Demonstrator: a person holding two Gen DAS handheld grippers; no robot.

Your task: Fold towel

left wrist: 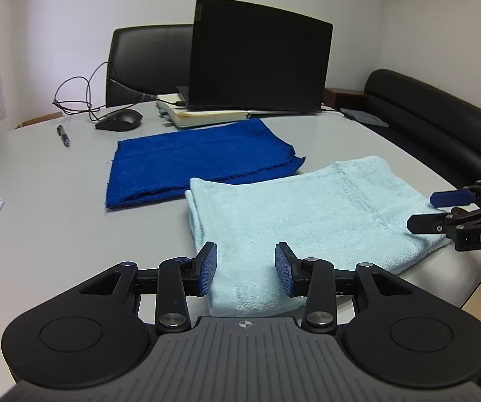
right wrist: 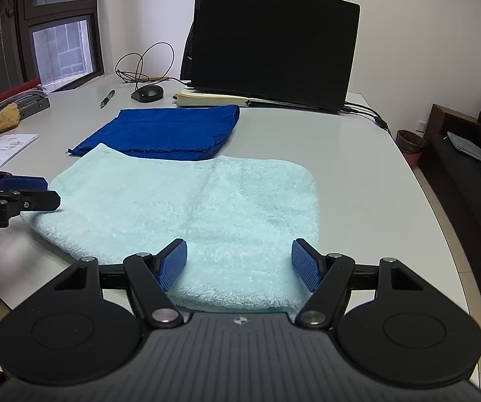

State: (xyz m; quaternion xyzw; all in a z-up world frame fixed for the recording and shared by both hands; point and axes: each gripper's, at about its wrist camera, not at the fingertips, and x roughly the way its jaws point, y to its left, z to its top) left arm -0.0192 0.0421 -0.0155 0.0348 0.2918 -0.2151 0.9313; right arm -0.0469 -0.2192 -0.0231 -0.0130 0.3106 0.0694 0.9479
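A light blue towel (left wrist: 307, 214) lies folded flat near the front edge of the grey table (left wrist: 56, 201); it also fills the middle of the right wrist view (right wrist: 190, 207). My left gripper (left wrist: 245, 268) stands open over the towel's near left corner, nothing between its blue pads. My right gripper (right wrist: 238, 263) is open too, over the towel's near right part. Each gripper shows in the other's view: the right gripper (left wrist: 424, 211) at the towel's right edge, the left gripper (right wrist: 51, 192) at its left edge. A dark blue towel (left wrist: 193, 160) lies folded behind, its front edge under the light one.
An open black laptop (left wrist: 257, 63) on a notebook (left wrist: 207, 117) stands at the back, with a mouse (left wrist: 118, 120), cable and pen (left wrist: 63, 135) to its left. Papers (right wrist: 4, 149) lie at the left. A black chair (left wrist: 146, 63) and sofa (left wrist: 441, 120) surround the table.
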